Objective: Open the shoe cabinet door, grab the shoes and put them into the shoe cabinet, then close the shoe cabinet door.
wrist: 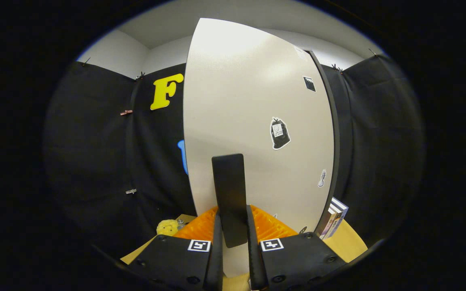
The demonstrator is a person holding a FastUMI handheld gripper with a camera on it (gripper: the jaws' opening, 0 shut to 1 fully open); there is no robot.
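The shoe cabinet's white door [257, 105] stands tall right in front of me, with a few small stickers on it. A black, flat, upright handle [229, 182] sits near the door's left edge. My gripper [234, 220] is shut on the lower part of this handle, with one finger pressing on each side. A dark strip [335, 141] runs down the door's right edge. I cannot tell whether the door is ajar.
A small yellow plush object [167, 227] lies on the wooden tabletop [348, 242], left of my fingers. A couple of upright books or boxes [335, 220] stand at the cabinet's right foot. Black cloth walls close in on both sides.
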